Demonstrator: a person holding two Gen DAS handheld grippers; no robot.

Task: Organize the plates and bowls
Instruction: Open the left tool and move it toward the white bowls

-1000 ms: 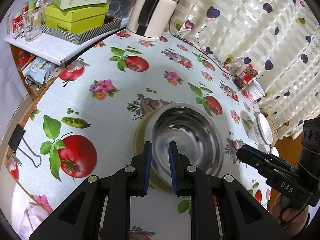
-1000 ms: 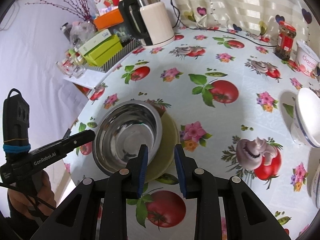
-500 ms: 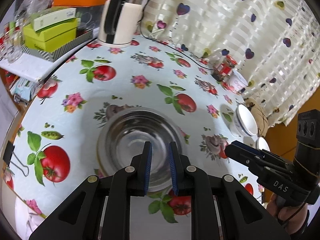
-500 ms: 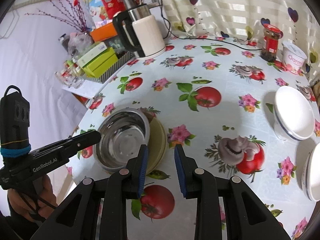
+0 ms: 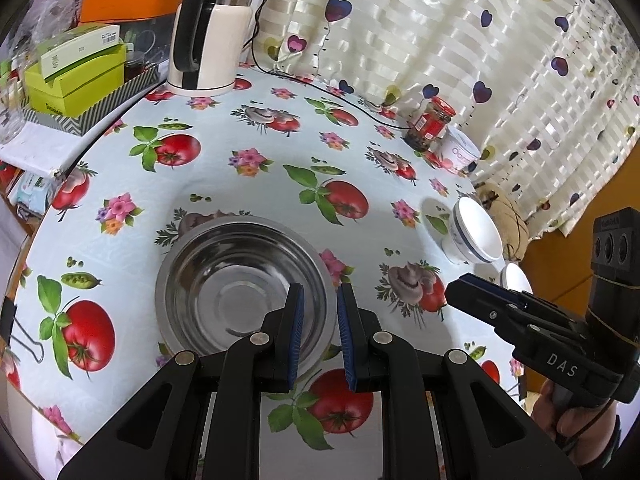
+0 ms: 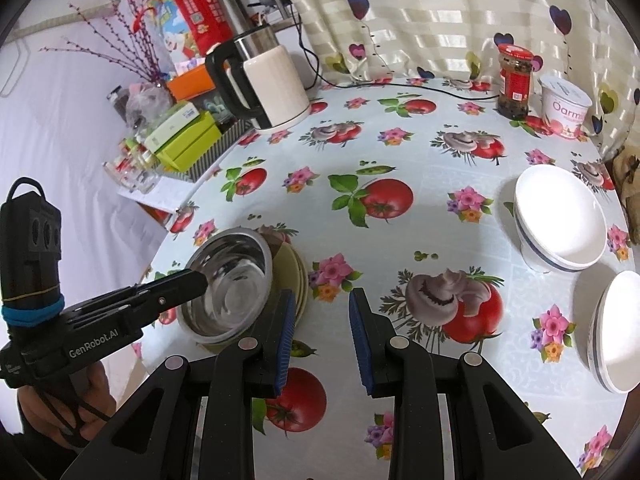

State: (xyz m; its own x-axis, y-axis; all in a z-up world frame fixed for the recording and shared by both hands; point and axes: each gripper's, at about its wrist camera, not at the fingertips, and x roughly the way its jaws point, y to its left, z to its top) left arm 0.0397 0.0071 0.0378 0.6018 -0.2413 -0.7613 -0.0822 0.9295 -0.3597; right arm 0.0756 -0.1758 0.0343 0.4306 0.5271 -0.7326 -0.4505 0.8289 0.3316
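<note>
Steel bowl (image 6: pixel 228 280) sits on the yellowish plates (image 6: pixel 294 276) at the table's left edge. Left gripper (image 5: pixel 318 330) hangs over its rim, parted and empty. Right gripper (image 6: pixel 320 336), also empty, is nearer the 2 white bowls (image 6: pixel 560 220) on the right.

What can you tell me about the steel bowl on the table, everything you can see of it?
The steel bowl is round, shiny metal with a flat circular base and a thin rolled rim. It is empty and upright, sitting on a stack of pale yellowish plates near the table's edge. In the left wrist view the plates are almost wholly hidden under it. Neither gripper holds it.
</note>
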